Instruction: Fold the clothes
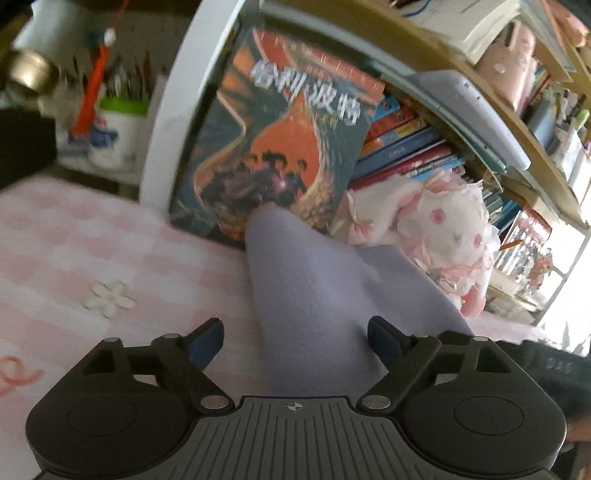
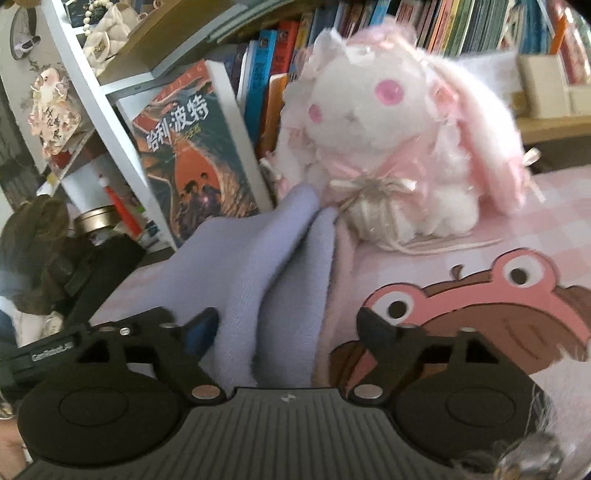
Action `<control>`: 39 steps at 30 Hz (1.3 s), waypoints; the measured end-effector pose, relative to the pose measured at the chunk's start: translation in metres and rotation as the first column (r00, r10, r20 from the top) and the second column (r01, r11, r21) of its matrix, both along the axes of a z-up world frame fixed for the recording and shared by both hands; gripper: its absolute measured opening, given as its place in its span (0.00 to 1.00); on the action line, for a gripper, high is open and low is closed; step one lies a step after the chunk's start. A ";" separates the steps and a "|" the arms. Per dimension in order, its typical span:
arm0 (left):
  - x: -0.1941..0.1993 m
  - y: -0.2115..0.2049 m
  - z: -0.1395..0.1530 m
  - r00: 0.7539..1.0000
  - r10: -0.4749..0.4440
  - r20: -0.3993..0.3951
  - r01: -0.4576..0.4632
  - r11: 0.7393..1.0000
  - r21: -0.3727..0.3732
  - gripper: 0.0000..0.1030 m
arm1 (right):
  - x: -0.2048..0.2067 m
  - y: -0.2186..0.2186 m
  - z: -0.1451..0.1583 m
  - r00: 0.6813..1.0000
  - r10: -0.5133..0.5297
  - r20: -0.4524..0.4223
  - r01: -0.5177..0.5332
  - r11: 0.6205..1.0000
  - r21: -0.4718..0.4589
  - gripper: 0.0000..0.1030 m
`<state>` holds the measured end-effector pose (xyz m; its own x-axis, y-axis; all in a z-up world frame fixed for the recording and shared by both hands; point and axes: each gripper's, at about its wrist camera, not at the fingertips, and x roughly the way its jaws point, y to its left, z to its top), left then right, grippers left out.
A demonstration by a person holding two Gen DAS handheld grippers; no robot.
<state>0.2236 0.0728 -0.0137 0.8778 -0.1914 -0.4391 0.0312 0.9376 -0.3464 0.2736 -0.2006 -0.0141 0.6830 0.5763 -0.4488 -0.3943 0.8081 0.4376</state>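
Note:
A lilac fleece garment (image 1: 306,295) lies bunched in long folds on the pink checked cover (image 1: 110,236), its far tip against a book. My left gripper (image 1: 295,341) is open, and the cloth runs between its two blue-padded fingers (image 1: 207,341) without being pinched. In the right wrist view the same lilac garment (image 2: 266,273) rises in two ridges toward the plush toy. My right gripper (image 2: 286,328) is open too, with the folds lying between its fingers, closer to the left one.
A large illustrated book (image 1: 280,147) leans on a white bookshelf frame (image 1: 166,122). A white and pink plush rabbit (image 2: 388,140) sits just beyond the cloth. A pink frog cartoon print (image 2: 498,295) lies to the right. Packed bookshelves (image 2: 369,29) stand behind.

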 end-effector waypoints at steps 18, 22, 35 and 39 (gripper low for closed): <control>-0.123 -0.036 0.035 0.985 0.018 0.170 -0.057 0.973 0.225 0.88 | -0.141 -0.008 0.039 0.936 -0.012 0.351 0.075 0.983 -0.167 0.90; -0.151 -0.050 0.039 0.979 0.007 0.202 -0.065 0.957 0.283 0.93 | -0.170 -0.010 0.039 0.922 -0.038 0.385 0.116 0.976 -0.182 1.00; -0.201 -0.076 0.032 0.977 0.018 0.214 -0.094 0.932 0.350 0.98 | -0.232 -0.023 0.030 0.882 -0.111 0.457 0.233 0.947 -0.220 1.00; -0.211 -0.078 0.028 0.973 0.030 0.227 -0.110 0.932 0.346 0.98 | -0.245 -0.026 0.025 0.873 -0.122 0.473 0.252 0.942 -0.223 1.00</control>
<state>0.0131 -0.0048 0.0142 0.9638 0.0070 -0.2666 -0.0026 0.9999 0.0166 0.0287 -0.2267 0.0111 0.9289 0.3190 -0.1881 -0.3236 0.9462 0.0065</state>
